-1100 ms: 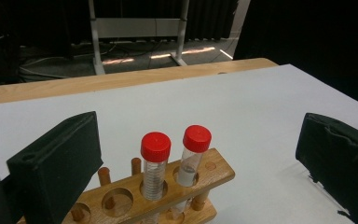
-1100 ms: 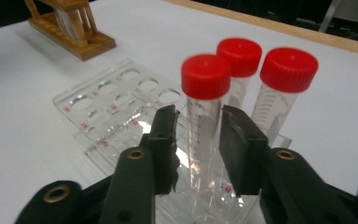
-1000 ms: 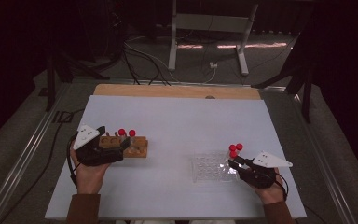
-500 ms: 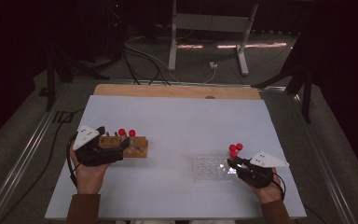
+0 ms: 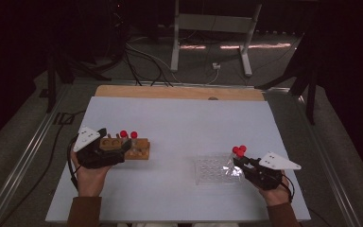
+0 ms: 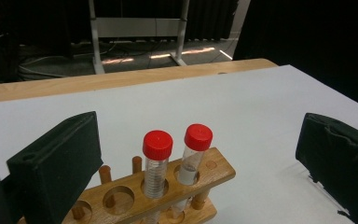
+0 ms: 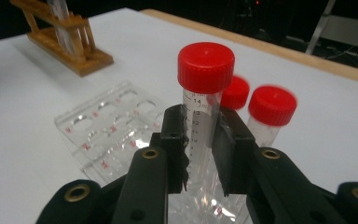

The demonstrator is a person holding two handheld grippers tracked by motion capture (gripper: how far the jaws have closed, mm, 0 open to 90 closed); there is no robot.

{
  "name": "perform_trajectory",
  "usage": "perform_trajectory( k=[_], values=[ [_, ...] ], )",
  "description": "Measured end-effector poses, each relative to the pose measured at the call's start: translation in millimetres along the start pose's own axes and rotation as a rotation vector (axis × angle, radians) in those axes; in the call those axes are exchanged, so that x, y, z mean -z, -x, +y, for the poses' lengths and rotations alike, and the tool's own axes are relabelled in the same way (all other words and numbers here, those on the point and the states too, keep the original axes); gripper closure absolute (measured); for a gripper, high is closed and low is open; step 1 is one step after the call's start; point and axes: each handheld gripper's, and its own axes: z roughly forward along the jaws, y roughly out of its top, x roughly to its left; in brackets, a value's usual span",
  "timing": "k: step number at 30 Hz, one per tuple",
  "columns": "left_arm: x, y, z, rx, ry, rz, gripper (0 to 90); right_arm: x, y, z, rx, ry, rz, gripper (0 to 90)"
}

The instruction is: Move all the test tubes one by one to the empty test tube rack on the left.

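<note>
Here the right tongs (image 7: 200,140) are clamped on a clear tube with a red cap (image 7: 205,70), holding it upright by its marked middle, both black jaws pressed flat against its sides. Just behind that tube, on the far side of the right tongs, stand two more red-capped tubes (image 7: 271,108), close together. Below and to the left of the jaws in the right gripper view lies a clear plastic rack (image 7: 112,133), a flat tray with rows of round holes; the held tube is at its near edge. From above, the right tongs (image 5: 238,163) sit at the right edge of the clear plastic rack (image 5: 210,169), with the person's right hand (image 5: 276,191) behind them.

The left tongs (image 6: 196,154) stand wide open, gripping nothing. Between their spread jaws is a wooden rack (image 6: 154,196) carrying two upright tubes with red caps (image 6: 157,144), side by side in neighbouring holes, with empty holes beside them. From above, the left tongs (image 5: 123,149) reach around the near end of the wooden rack (image 5: 139,150), with the left hand (image 5: 90,176) behind them.

Both racks rest on a pale desk (image 5: 184,123), well apart from each other, the wooden one towards the left tongs and the plastic one towards the right. A strip of bare wood (image 5: 170,92) runs along the desk's far edge.
</note>
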Motion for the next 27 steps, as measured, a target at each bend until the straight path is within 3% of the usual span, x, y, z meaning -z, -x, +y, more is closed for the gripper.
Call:
perform_trajectory(
  k=[8,16,27],
  values=[
    [-1.2,1.6,0.8,0.005,-0.003,-0.006,1.0,8.4,-1.3,11.1,0.013,0.040,0.002,74.6],
    [-2.9,11.9,8.2,-0.003,-0.006,-0.031,1.0,12.6,-2.4,18.9,0.016,0.060,0.012,74.6],
    [-14.2,48.6,25.4,-0.068,-0.022,-0.133,1.4,11.8,-6.5,26.8,-0.012,0.076,0.060,74.6]
  ],
)
